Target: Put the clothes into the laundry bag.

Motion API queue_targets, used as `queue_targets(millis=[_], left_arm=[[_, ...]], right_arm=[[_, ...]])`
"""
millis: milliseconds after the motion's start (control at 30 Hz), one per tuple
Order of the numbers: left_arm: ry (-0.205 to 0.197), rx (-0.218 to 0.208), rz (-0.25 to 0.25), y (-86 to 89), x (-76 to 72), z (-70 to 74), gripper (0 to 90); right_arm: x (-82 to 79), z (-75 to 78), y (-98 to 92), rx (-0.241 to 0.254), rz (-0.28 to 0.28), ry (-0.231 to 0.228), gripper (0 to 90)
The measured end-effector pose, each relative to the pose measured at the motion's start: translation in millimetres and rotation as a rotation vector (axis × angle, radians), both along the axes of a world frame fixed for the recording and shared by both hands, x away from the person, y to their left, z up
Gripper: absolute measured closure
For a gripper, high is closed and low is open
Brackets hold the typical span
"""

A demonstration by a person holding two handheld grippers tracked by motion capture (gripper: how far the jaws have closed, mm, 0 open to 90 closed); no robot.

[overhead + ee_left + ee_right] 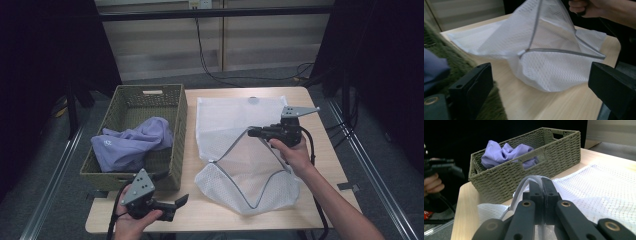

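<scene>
2 jaws of the right gripper (253, 132) clamp the mesh bag's (235, 150) zipper edge; floppy, light stuff. Left gripper (179, 202) gapes, holding nothing, near the basket (178, 130).

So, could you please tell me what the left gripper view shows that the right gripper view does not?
The left gripper view shows the mesh bag's mouth held open, its grey zipper running round the opening, and the left gripper open. The right gripper view shows the purple cloth lying inside the basket and the right gripper shut on the zipper edge. Both show bag, table and basket.
</scene>
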State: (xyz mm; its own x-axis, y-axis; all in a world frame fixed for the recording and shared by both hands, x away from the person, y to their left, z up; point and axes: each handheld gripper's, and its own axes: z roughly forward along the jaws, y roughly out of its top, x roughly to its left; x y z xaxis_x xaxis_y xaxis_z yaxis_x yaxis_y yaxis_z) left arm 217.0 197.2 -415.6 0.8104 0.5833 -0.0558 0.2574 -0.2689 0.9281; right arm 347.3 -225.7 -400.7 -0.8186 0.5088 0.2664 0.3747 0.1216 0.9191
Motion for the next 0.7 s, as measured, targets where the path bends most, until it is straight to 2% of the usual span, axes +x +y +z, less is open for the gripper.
queue_targets(millis=[133,200,233,333,500,533,567,633,667,700], left_arm=[[0.001,0.008,0.040,15.6,7.4,9.7,5.1],[0.040,0.008,0.024,23.0,12.8,11.5,5.6],[0.052,-0.002,0.035,25.5,14.6,11.5,6.4],[0.058,0.008,0.052,30.4,21.3,14.3,5.7],[0.063,0.011,0.097,42.5,39.4,29.7,4.5],[0.063,0.011,0.097,42.5,39.4,29.7,4.4],[0.082,0.035,0.107,49.1,48.8,34.5,4.3],[0.075,0.059,0.137,55.9,56.2,36.5,7.3],[0.092,0.061,0.149,59.1,59.9,36.7,7.4],[0.092,0.066,0.163,62.4,63.2,36.6,7.3]], right_arm=[[0.6,-1.3,-0.6,-0.007,0.001,0.001,88.9],[1.5,-2.6,-0.9,-0.009,0.001,0.002,88.9],[1.6,-3.2,-0.8,-0.010,0.001,0.005,88.9],[1.7,-4.0,-0.2,-0.015,0.006,0.004,88.9],[2.1,-5.0,1.2,-0.021,0.008,0.006,88.9],[2.2,-5.4,1.7,-0.023,0.008,0.006,88.9],[2.2,-5.7,2.0,-0.024,0.008,0.009,88.8],[2.6,-6.4,2.1,-0.025,0.008,0.009,88.8],[2.6,-6.6,2.1,-0.024,0.009,0.010,88.8],[2.6,-6.9,1.9,-0.025,0.011,0.010,88.8]])
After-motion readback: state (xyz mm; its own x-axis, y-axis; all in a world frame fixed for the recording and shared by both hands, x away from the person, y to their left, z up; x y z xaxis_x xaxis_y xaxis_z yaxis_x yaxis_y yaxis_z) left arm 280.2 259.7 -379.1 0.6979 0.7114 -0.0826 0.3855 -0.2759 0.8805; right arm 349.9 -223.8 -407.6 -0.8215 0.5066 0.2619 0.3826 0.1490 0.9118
